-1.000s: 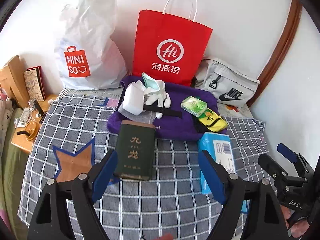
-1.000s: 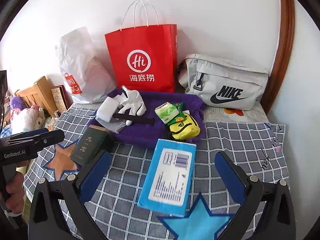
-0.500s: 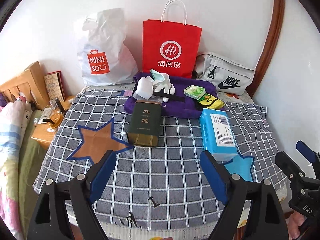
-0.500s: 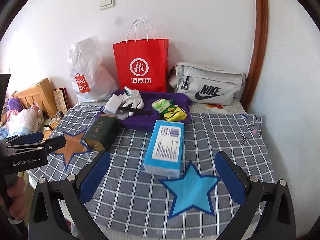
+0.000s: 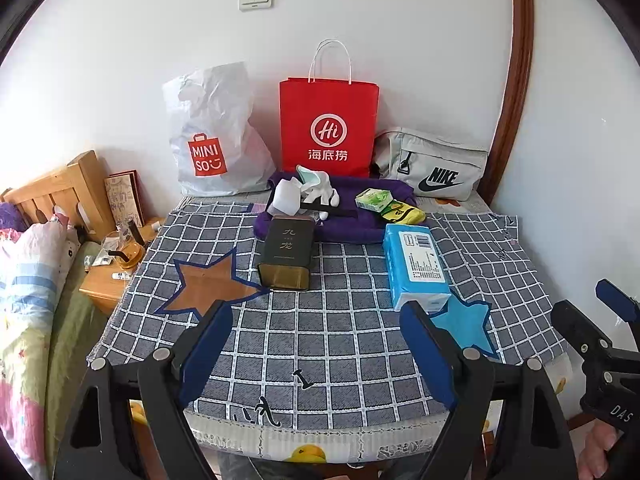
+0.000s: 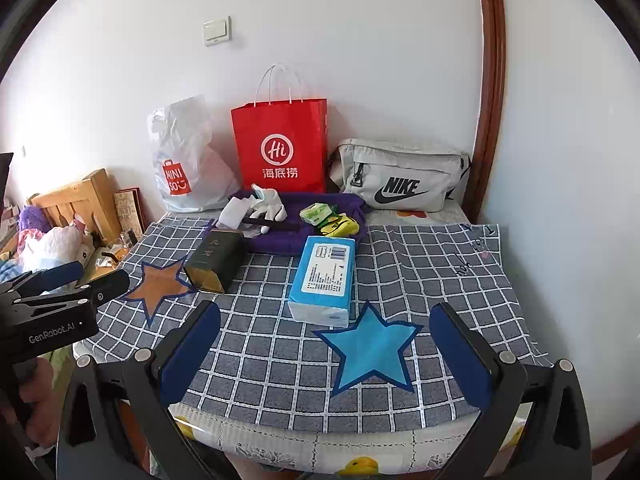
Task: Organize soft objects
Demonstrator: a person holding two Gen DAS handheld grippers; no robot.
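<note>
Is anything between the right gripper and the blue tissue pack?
Nothing visible. The right gripper is open over the near table edge, and only bare checked cloth and the blue star patch lie between it and the tissue pack. The dark tin sits off to the left.

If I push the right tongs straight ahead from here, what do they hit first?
Probably the blue tissue pack, lying just left of the right tongs' centre line, past the blue star patch on the checked cloth. Depth is unclear; angled downward, they would meet the cloth first.

You're viewing from both wrists, side by side off the near table edge, facing the wall; both are sharing the checkered tabletop.
</note>
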